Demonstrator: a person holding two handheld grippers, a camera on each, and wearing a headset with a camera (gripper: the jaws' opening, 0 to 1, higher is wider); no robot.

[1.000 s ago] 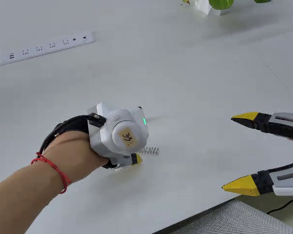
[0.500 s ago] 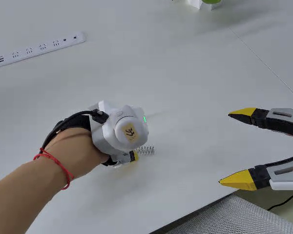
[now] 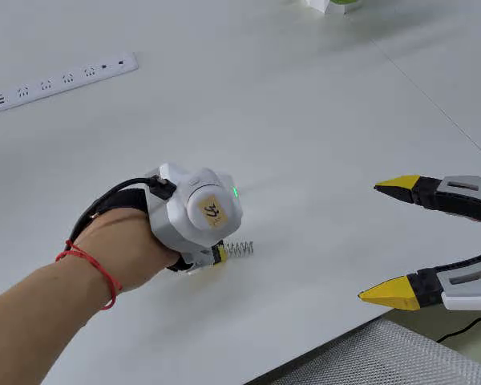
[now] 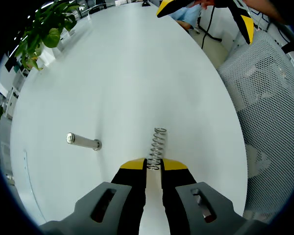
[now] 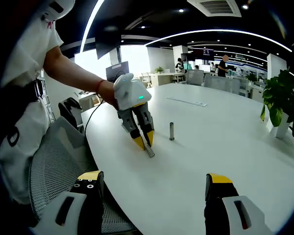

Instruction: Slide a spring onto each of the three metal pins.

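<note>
My left gripper (image 4: pixel 153 169) clamped on one end of spring (image 4: pixel 158 147); spring lies on table (image 3: pixel 305 120) near edge closest to me. Right gripper (image 3: pixel 374 241) jaws wide apart, empty. Metal pin (image 4: pixel 83 141) near spring, bare. I judge no spring threaded yet.

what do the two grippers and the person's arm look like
The left gripper has a rounded white housing with a green light, a tan round sticker and a black strap. Both it and the right gripper have black jaws with yellow tips and grey bases. The person wears a red string bracelet and a white short-sleeved top.
</note>
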